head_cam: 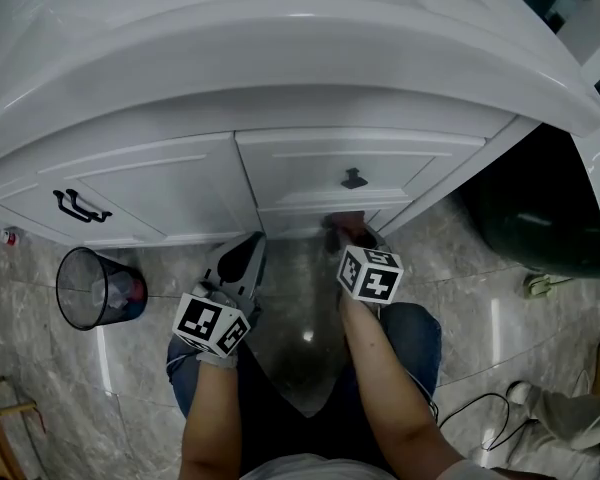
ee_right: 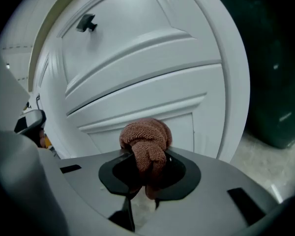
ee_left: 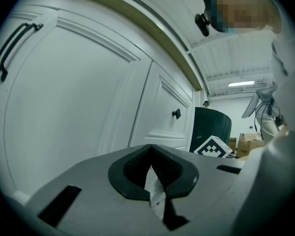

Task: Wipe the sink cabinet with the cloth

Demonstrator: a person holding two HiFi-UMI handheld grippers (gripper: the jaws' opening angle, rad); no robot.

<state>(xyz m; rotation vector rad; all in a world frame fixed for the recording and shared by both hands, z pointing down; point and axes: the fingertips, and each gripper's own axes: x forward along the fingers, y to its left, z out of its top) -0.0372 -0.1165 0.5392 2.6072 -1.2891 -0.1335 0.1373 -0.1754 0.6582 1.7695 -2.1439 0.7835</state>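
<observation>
— What takes up most of the view?
— The white sink cabinet, above a grey marble floor. A dark green bin stands at its right end, and a wire wastebasket stands on the floor to the left.
— And the tools?
— The left gripper is held near the cabinet door, its jaws closed tip to tip with nothing between them. The right gripper is clamped on the cloth.
— Where is the cloth?
— It is a bunched brown wad, low against the panel under the drawer.
— Any fittings?
— A black handle on the door and a small black knob on the drawer.
</observation>
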